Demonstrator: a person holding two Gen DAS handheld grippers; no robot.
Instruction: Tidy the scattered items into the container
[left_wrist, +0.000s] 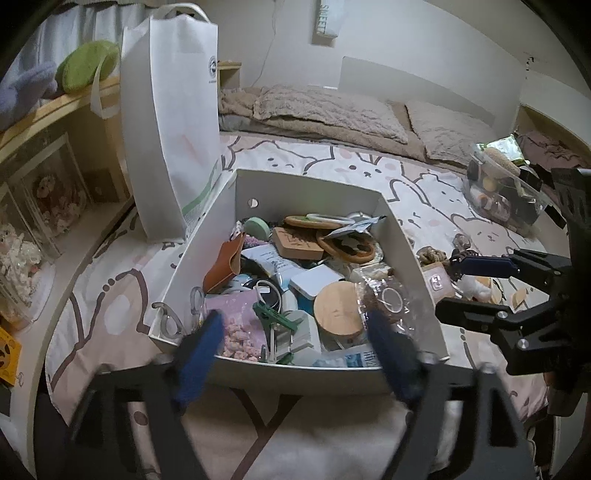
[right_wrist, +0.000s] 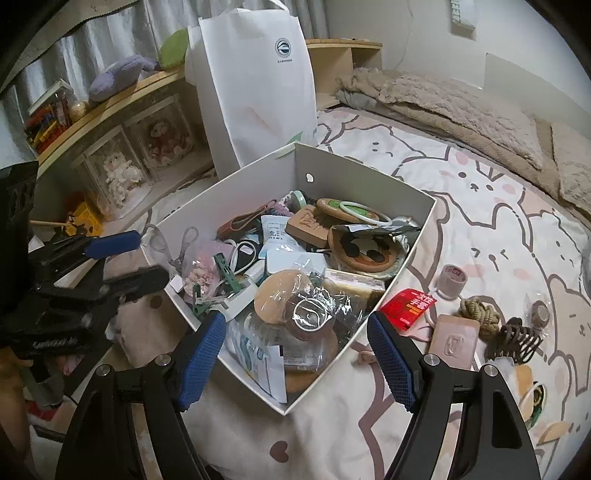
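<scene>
A white open box (left_wrist: 410, 254) (right_wrist: 413, 243) sits on the bed, filled with several small items. My left gripper (left_wrist: 295, 350) is open and empty, just in front of the box's near wall. My right gripper (right_wrist: 297, 350) is open and empty over the box's near corner; it also shows at the right in the left wrist view (left_wrist: 458, 288). Scattered items lie on the sheet right of the box: a red packet (right_wrist: 408, 304), a pink soap-like block (right_wrist: 454, 341), a rope knot (right_wrist: 476, 310), a tape roll (right_wrist: 452, 280) and a brown hair claw (right_wrist: 515, 339).
A tall white paper bag (left_wrist: 173, 122) (right_wrist: 255, 85) stands behind the box. A wooden shelf with doll cases (right_wrist: 125, 162) runs along the left. A clear pouch of items (left_wrist: 502, 188) lies at the right. Pillows (left_wrist: 328, 110) lie at the head of the bed.
</scene>
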